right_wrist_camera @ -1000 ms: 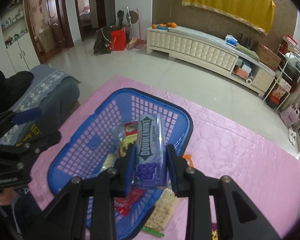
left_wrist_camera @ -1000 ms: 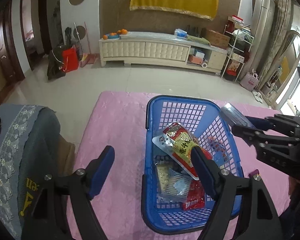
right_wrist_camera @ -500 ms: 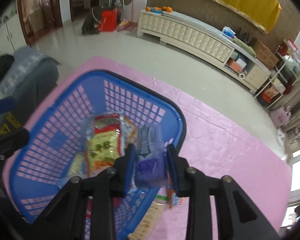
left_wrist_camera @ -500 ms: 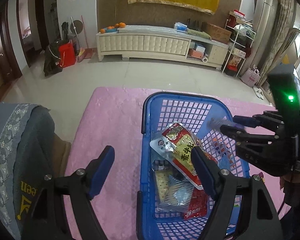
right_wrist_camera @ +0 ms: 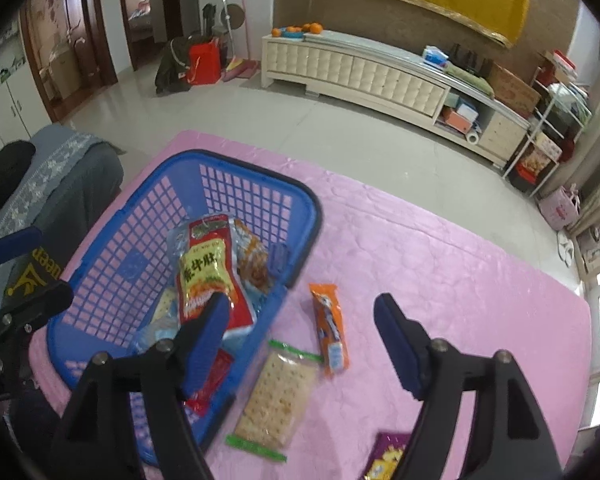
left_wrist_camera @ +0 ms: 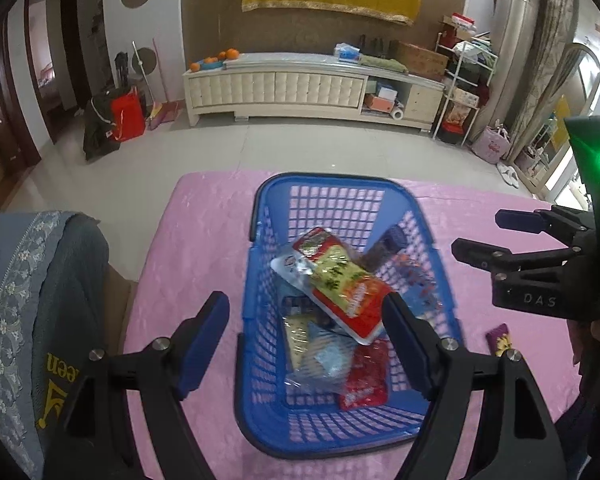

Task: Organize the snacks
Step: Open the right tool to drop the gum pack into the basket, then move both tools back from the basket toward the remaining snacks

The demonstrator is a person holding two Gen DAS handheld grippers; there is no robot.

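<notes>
Three snacks lie loose on the pink desk (right_wrist_camera: 440,264), all near the basket's (right_wrist_camera: 304,200) right wall: an orange bar (right_wrist_camera: 330,330), a cracker pack (right_wrist_camera: 276,394) just beside it toward the near edge, and a purple packet (right_wrist_camera: 384,458) at the near edge, half cut off by the frame. They sit there, I judge, because they have yet to be sorted; the rest is already piled in the basket, with a red-and-yellow pouch (left_wrist_camera: 336,280) on top and a dark gum pack (left_wrist_camera: 384,246) leaning against the right wall, blurred enough that it may not be at rest.

Right claw (right_wrist_camera: 300,340) has just been opening; its jaws stand wide with nothing between them, and it hangs over the desk beside the basket's right wall, roughly above the bar and crackers. That suits a reach for either one. Left claw (left_wrist_camera: 304,344) is also spread wide and empty, hovering over the basket's near left part, one finger (left_wrist_camera: 204,340) above bare desk outside the left wall, so it holds nothing steady.

Room is good on the right: the desk runs open to its far and right edges. On the left the desk's edge is close to the basket, with a chair back (left_wrist_camera: 32,320) beyond. Bar and crackers nearly touch, so a claw closing on one could nudge the other.
</notes>
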